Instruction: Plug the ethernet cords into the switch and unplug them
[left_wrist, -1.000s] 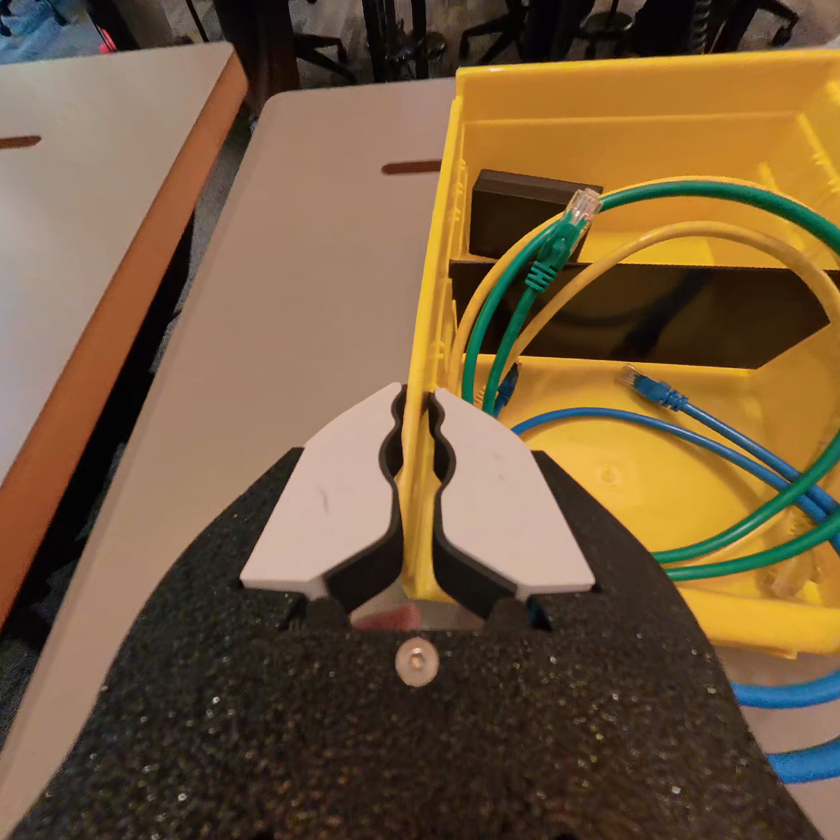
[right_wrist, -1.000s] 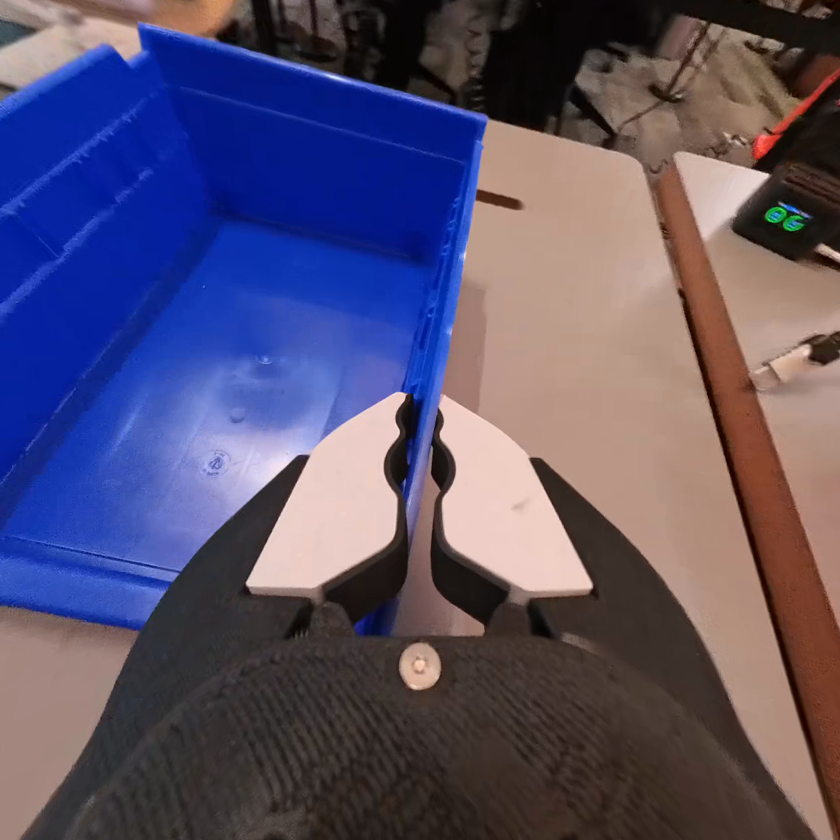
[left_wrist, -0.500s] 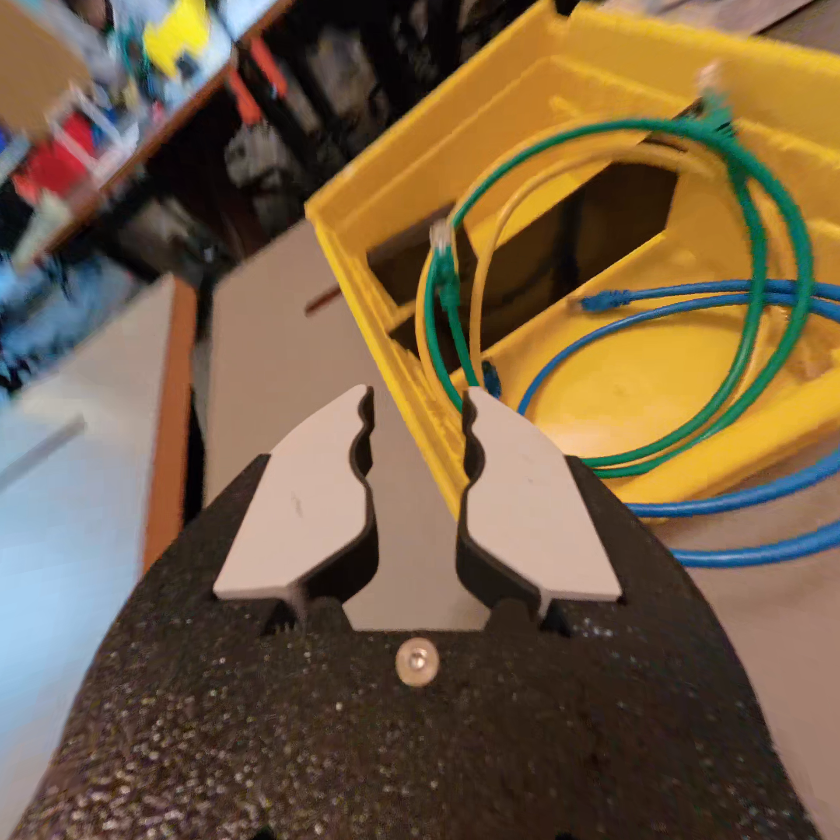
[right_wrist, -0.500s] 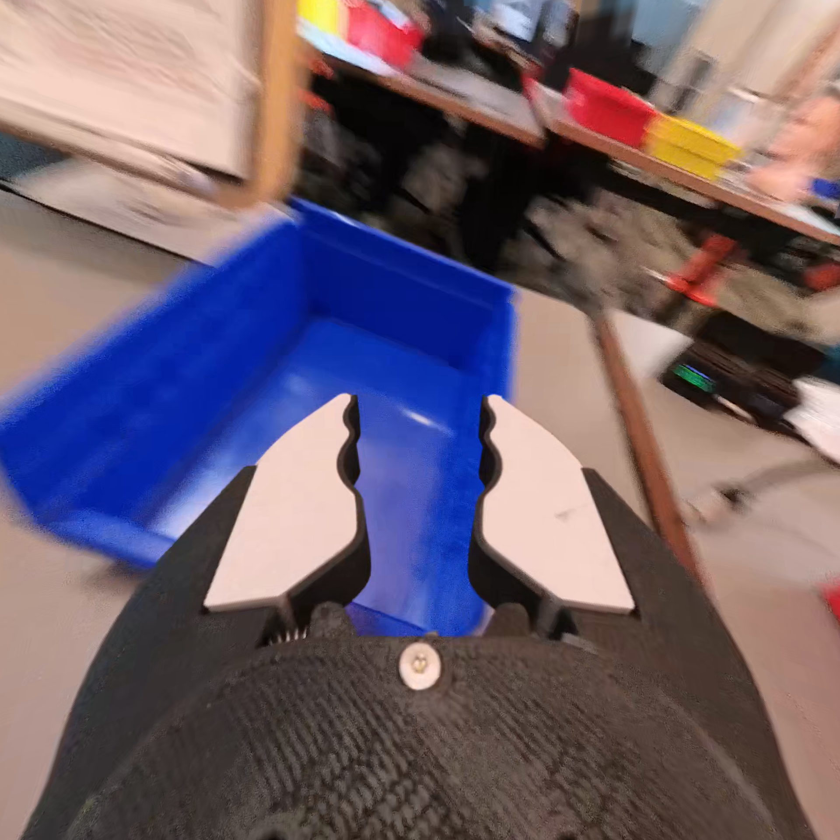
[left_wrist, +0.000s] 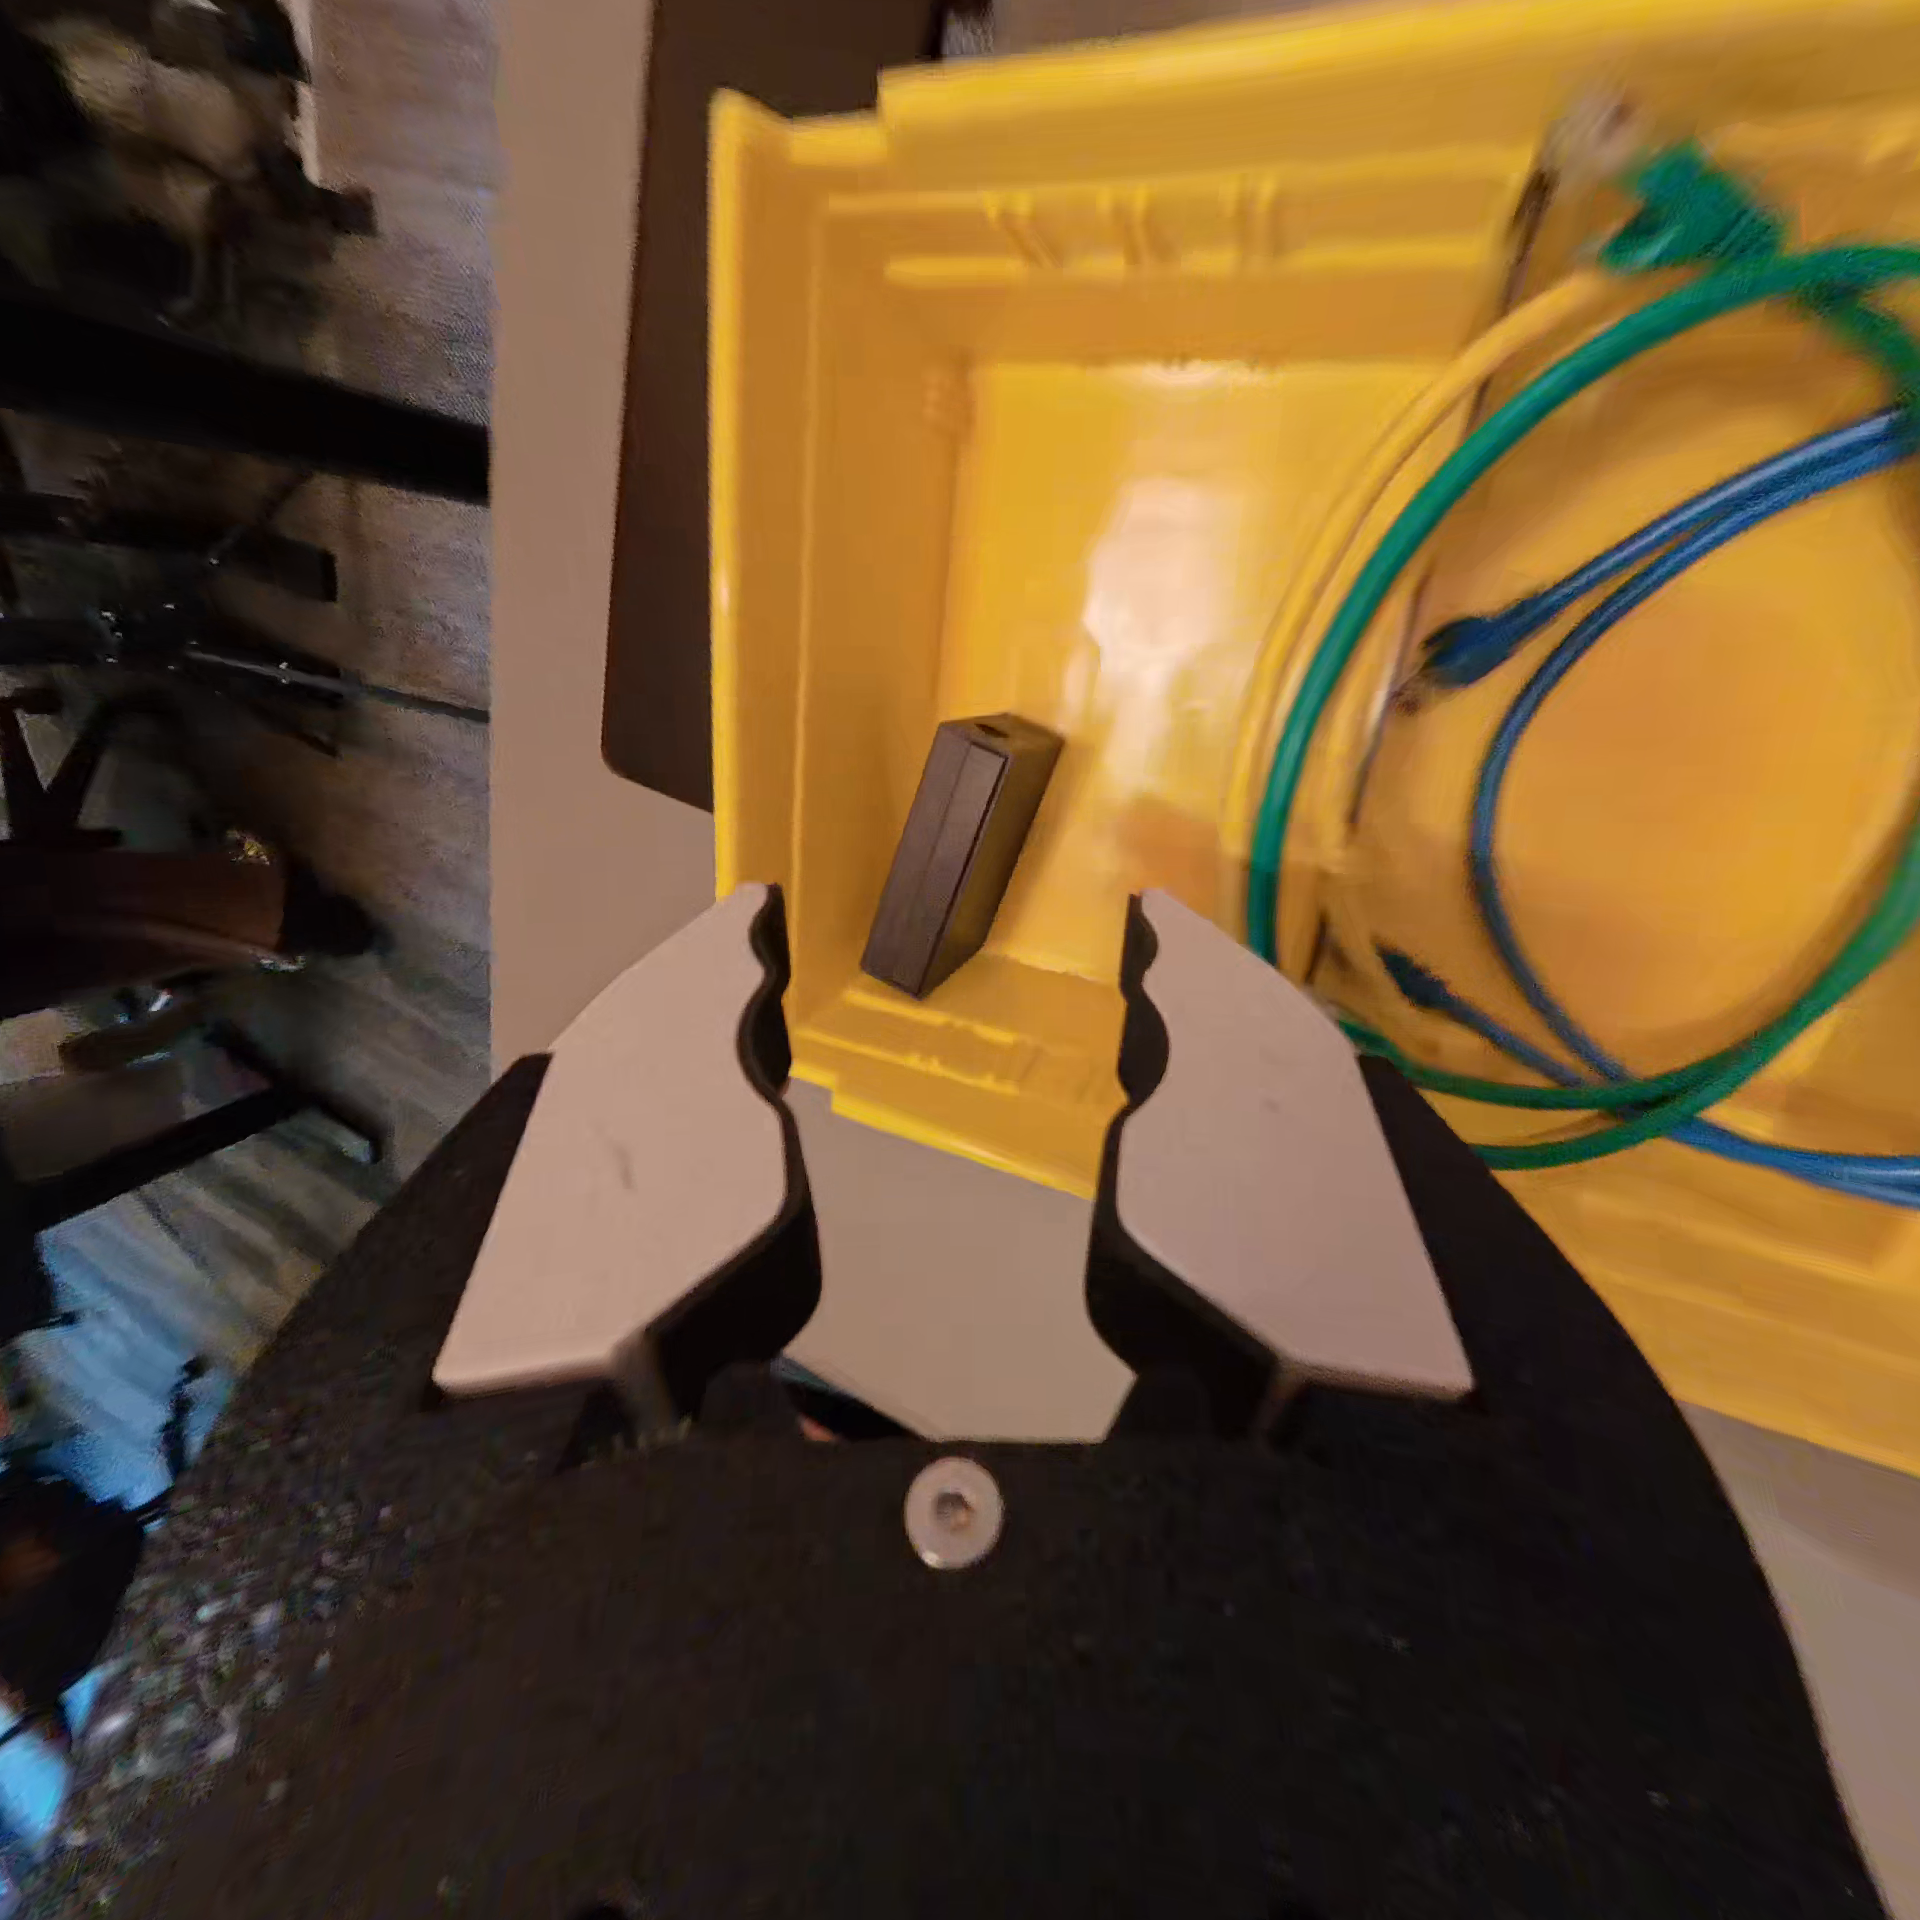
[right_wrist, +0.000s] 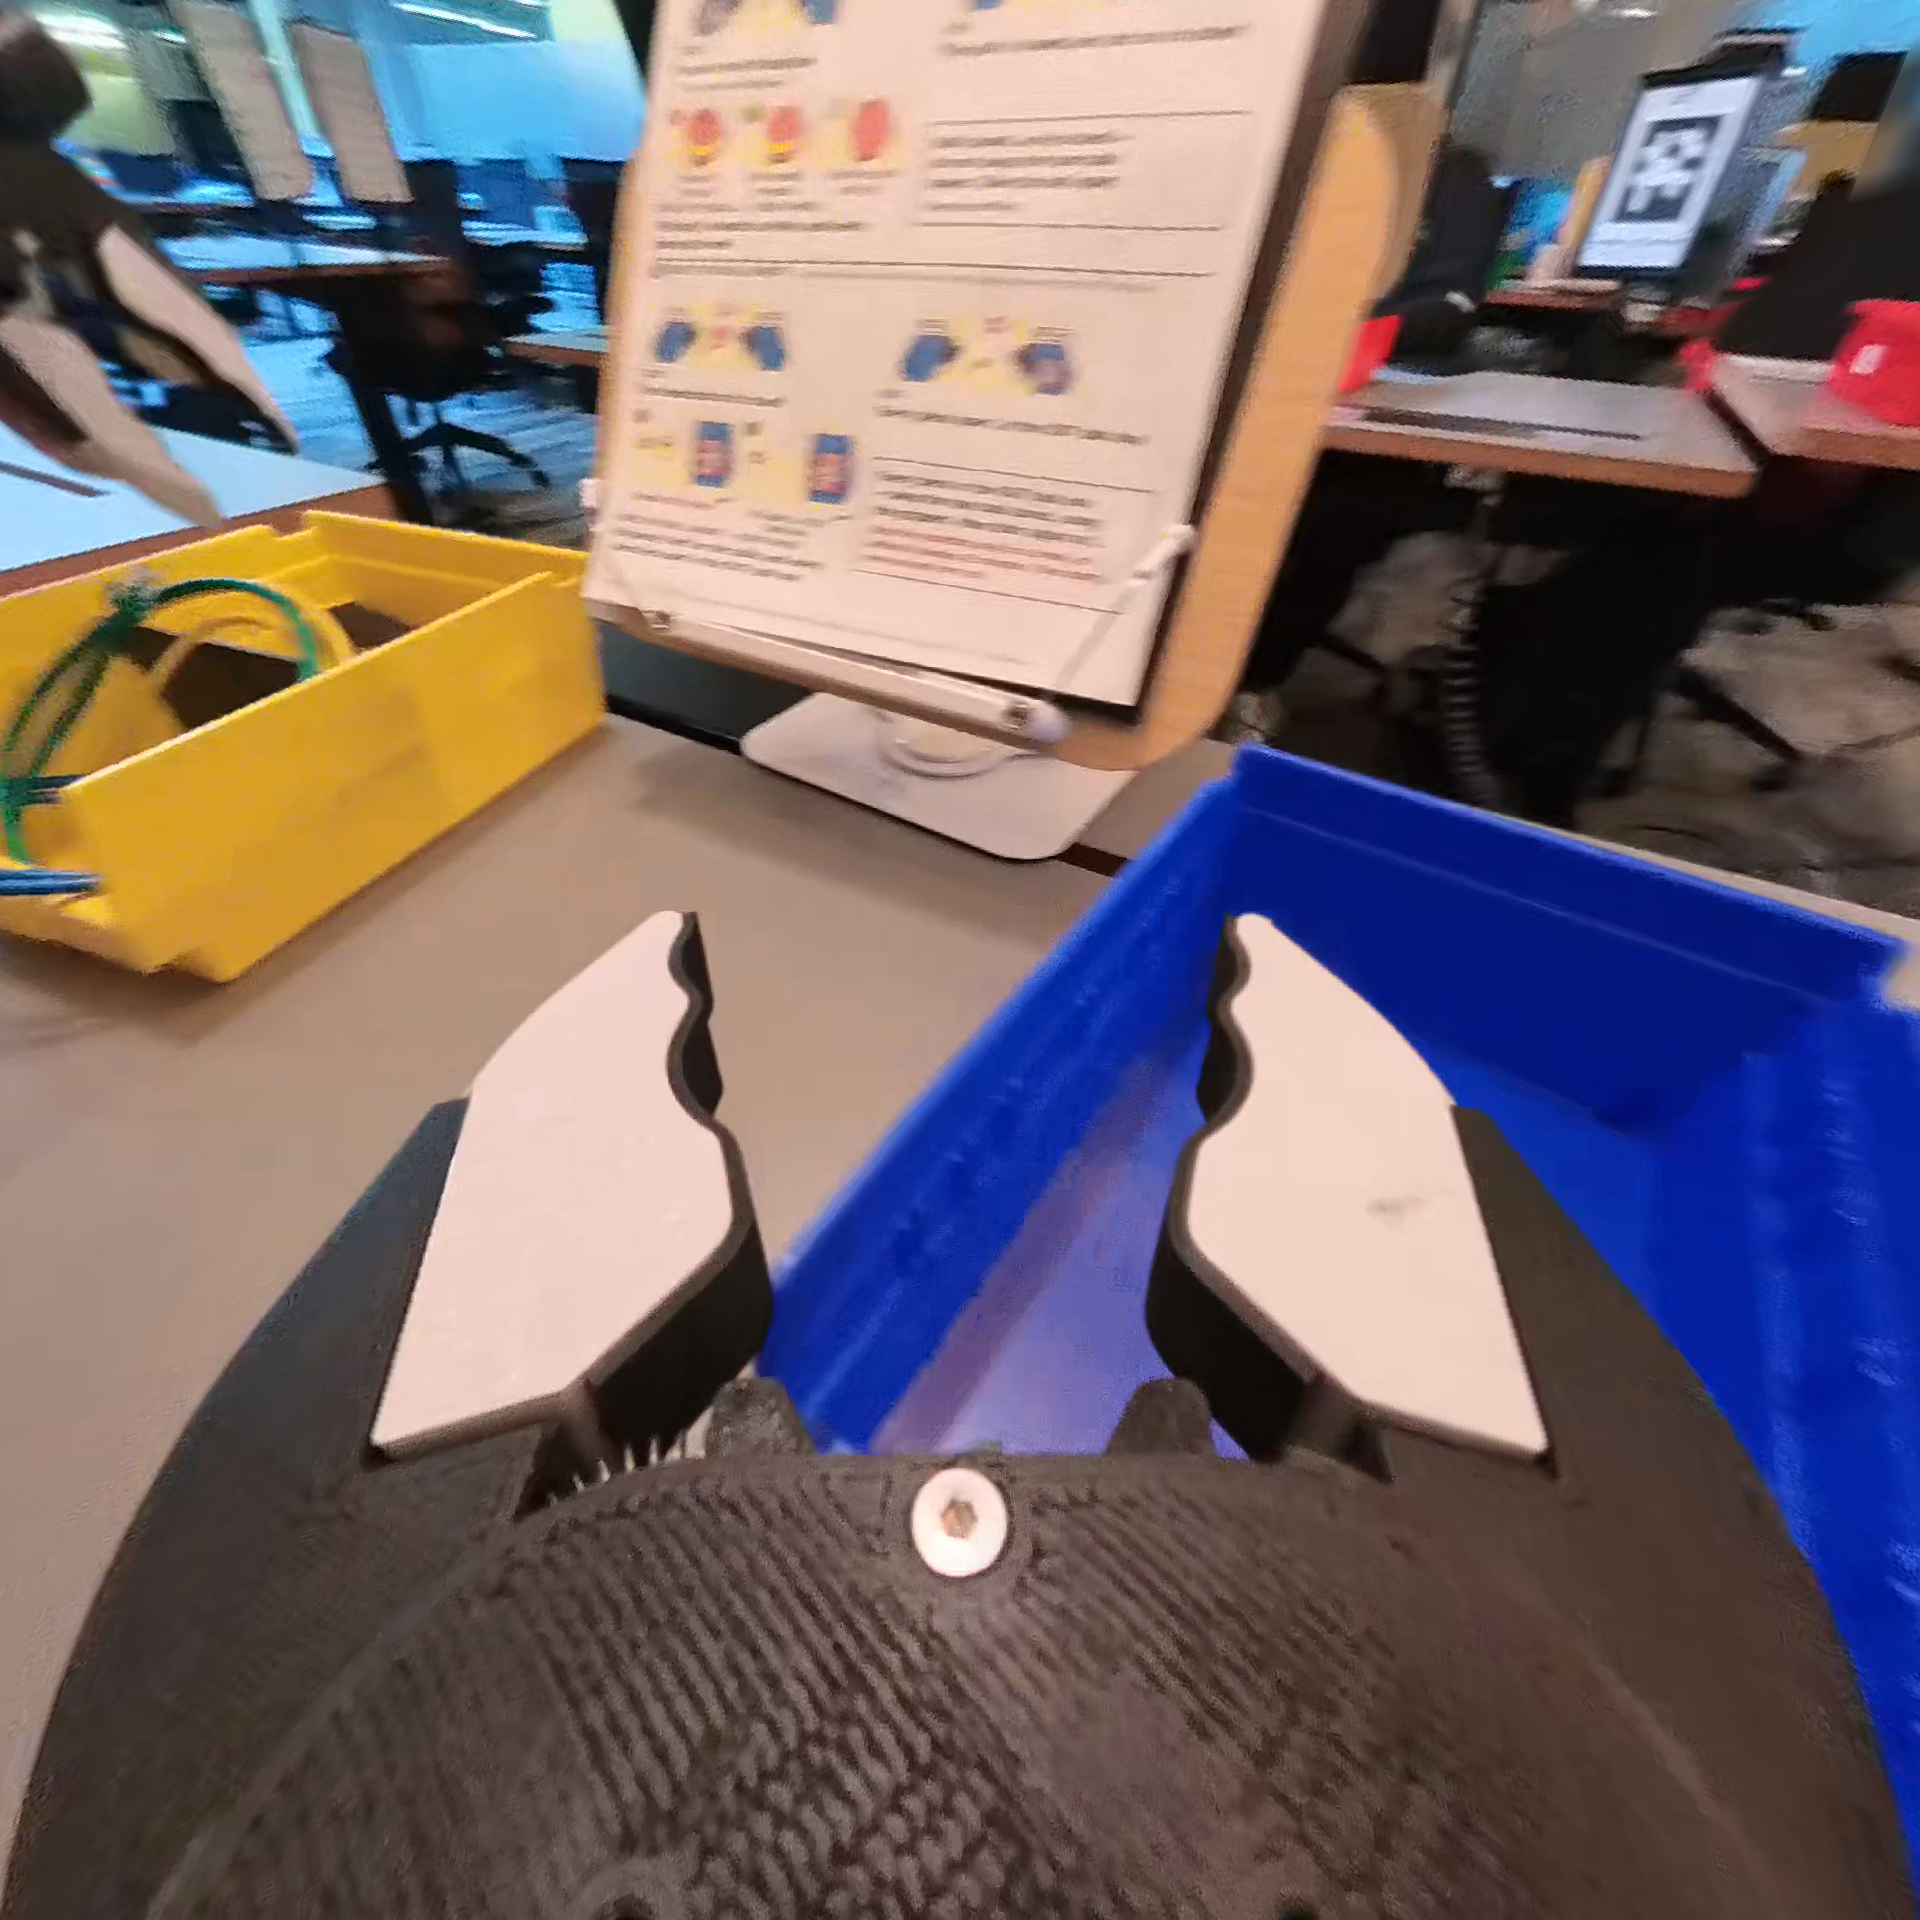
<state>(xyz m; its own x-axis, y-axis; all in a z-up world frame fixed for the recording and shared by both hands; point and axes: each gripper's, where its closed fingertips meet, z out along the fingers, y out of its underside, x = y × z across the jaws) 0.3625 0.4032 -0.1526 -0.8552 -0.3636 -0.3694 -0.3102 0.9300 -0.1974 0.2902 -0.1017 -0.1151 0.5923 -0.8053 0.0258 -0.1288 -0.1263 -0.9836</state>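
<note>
A small black switch box leans inside the end compartment of a yellow bin. Green, yellow and blue ethernet cords lie coiled in the bin's larger part, none plugged in. A green plug sticks up at the far corner. My left gripper is open and empty, above the bin's near wall, looking down at the switch. My right gripper is open and empty over the left wall of a blue bin. The yellow bin shows to its left.
A printed instruction sheet on a wooden stand rises behind the bins on a white base. The grey table lies between the bins. The table edge and floor are left of the yellow bin. Other desks stand behind. To the green plug: left tips about 12 cm, right tips about 35 cm.
Both grippers were shut on bin walls, left on the yellow bin, right on the blue bin. Both have let go, opened and lifted. The left now looks down into the yellow bin.
</note>
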